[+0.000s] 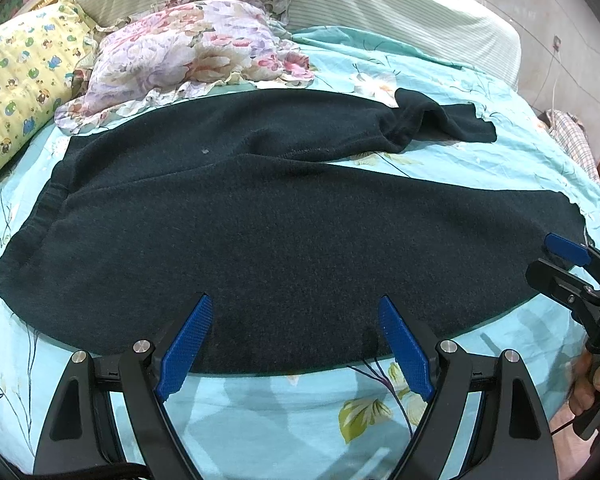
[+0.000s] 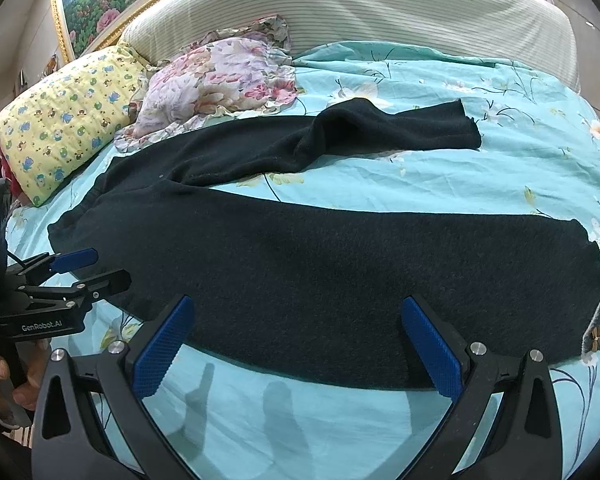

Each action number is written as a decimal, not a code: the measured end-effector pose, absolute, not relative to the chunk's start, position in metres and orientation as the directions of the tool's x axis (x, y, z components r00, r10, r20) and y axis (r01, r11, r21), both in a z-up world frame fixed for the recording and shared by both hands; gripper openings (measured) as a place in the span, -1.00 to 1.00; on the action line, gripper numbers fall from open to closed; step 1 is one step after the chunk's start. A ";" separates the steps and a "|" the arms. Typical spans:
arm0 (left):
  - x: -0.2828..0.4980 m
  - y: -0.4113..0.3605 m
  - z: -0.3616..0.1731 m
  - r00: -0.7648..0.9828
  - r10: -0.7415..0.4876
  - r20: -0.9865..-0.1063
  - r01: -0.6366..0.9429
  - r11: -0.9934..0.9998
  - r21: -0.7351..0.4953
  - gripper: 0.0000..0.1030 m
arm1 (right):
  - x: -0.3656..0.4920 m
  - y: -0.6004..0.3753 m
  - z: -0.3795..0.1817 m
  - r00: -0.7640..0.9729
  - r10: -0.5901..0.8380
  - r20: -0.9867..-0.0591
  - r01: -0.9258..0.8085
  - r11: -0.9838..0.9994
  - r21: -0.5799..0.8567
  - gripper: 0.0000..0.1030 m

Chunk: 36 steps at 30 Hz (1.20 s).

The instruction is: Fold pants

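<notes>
Dark pants (image 1: 284, 216) lie spread flat on a bed (image 1: 260, 420) with a turquoise floral sheet, waistband to the left, one leg stretched along the near edge and the other angled away toward a floral pillow (image 1: 188, 56). The left tool (image 1: 296, 312) hangs with fingers spread wide over the near leg's edge, gripping nothing. The right tool (image 2: 300, 316) is likewise spread, empty, above the same leg nearer the cuff.

Dark pants (image 1: 284, 220) flat on bed, 2 legs spread apart, unfolded

"GenRobot.AI" stands in white letters on the black body of the left gripper (image 2: 74, 270), seen in the right wrist view; nothing else reads clearly.
</notes>
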State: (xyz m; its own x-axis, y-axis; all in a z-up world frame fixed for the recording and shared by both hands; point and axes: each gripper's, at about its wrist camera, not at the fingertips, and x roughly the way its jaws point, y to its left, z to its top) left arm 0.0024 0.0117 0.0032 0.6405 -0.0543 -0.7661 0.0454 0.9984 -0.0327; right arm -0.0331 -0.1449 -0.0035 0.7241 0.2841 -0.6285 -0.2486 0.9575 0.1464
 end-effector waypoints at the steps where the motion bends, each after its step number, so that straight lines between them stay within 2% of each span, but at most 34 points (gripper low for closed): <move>1: 0.003 0.011 0.003 0.639 -0.056 -0.767 0.047 0.998 -0.033 0.66 | -0.033 -0.145 -0.004 0.724 0.284 -0.629 -0.248 0.958 0.146 1.00; 22: 0.017 0.011 0.009 0.621 -0.112 -0.776 0.102 0.993 -0.061 0.66 | -0.023 -0.154 0.002 0.714 0.315 -0.625 -0.226 0.949 0.219 1.00; 36: 0.072 0.017 0.032 0.630 -0.147 -0.763 0.146 0.987 -0.070 0.66 | 0.022 -0.184 0.025 0.730 0.294 -0.617 -0.190 0.954 0.231 1.00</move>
